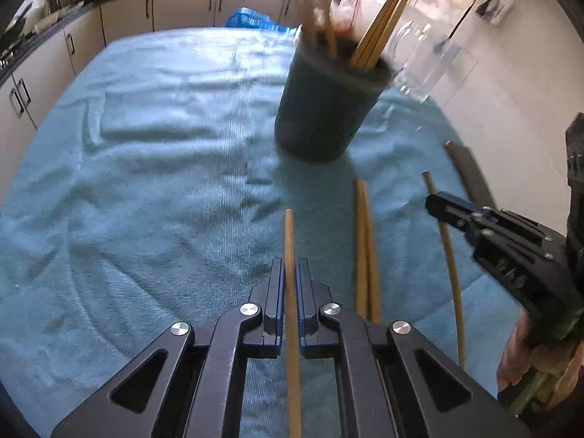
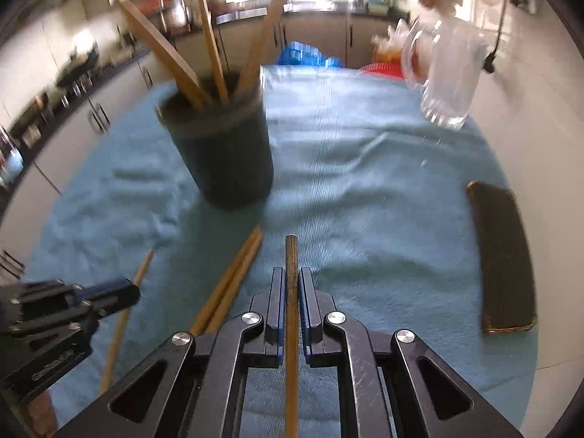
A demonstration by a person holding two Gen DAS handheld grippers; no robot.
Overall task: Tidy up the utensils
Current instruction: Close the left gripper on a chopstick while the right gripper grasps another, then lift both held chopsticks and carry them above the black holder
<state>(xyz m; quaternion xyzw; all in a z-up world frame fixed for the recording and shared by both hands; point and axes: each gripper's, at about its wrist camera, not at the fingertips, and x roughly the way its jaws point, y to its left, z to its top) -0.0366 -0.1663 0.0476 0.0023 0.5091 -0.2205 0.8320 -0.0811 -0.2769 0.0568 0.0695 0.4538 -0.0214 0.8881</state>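
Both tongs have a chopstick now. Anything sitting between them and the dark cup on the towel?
Nothing visible blocks either path. The left tongs hold one chopstick, the right tongs another, and only bare blue towel lies ahead to the dark cup. The loose pair lies flat between them.

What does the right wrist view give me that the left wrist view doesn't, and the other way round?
Only the right wrist view shows the whole flat dark case at the towel's right edge and the whole glass pitcher.

Only the left wrist view shows the bare stretch of blue towel left of the holder.

Both show the dark utensil holder with chopsticks standing in it, the loose chopstick pair on the towel, and each tool, left tool and right tool, closed on a single chopstick.
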